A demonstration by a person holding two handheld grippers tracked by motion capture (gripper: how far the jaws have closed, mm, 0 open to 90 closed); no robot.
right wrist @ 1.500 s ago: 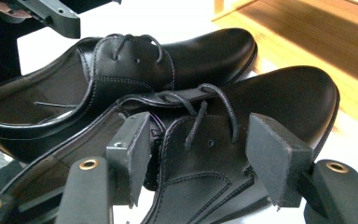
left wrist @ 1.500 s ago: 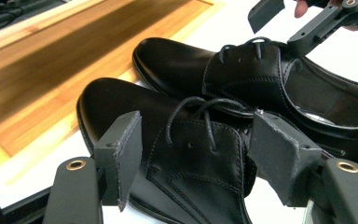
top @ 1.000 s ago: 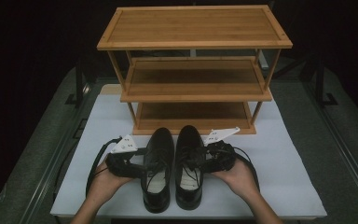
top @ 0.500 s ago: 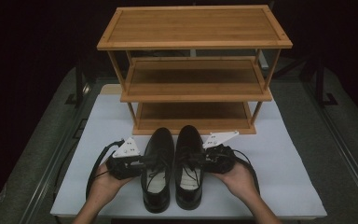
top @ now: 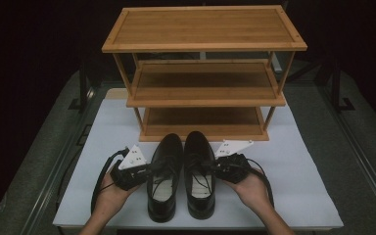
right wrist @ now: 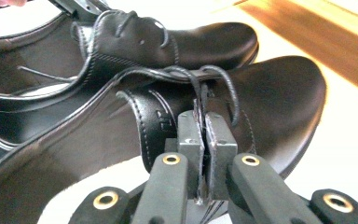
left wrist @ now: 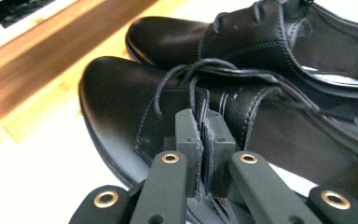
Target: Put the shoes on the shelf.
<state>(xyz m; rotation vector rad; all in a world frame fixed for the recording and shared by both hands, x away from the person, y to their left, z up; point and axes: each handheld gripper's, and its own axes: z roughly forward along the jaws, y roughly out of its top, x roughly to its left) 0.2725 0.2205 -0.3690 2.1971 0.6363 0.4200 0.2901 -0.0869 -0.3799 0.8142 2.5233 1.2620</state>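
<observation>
Two black lace-up dress shoes stand side by side on the white mat (top: 298,161), toes toward the rack. My left gripper (top: 148,170) (left wrist: 204,126) comes at the left shoe (top: 162,186) (left wrist: 116,98) from its outer side. Its jaws have just been closing and now pinch the thin leather edge and lace at the lacing. My right gripper (top: 211,167) (right wrist: 205,126) mirrors it on the right shoe (top: 198,181) (right wrist: 270,93), its jaws also just closed, with a lace strand and the flap edge between the pads. A hand cups each gripper.
A three-shelf bamboo shoe rack (top: 203,44) stands just beyond the shoes' toes, its shelves bare. The mat lies on a dark grey table with raised side rails (top: 362,147). Black cables loop from both grippers beside the hands.
Both grippers' jaws have closed onto the lacing of their shoes. The hands and the shoes have stayed almost where they were.
</observation>
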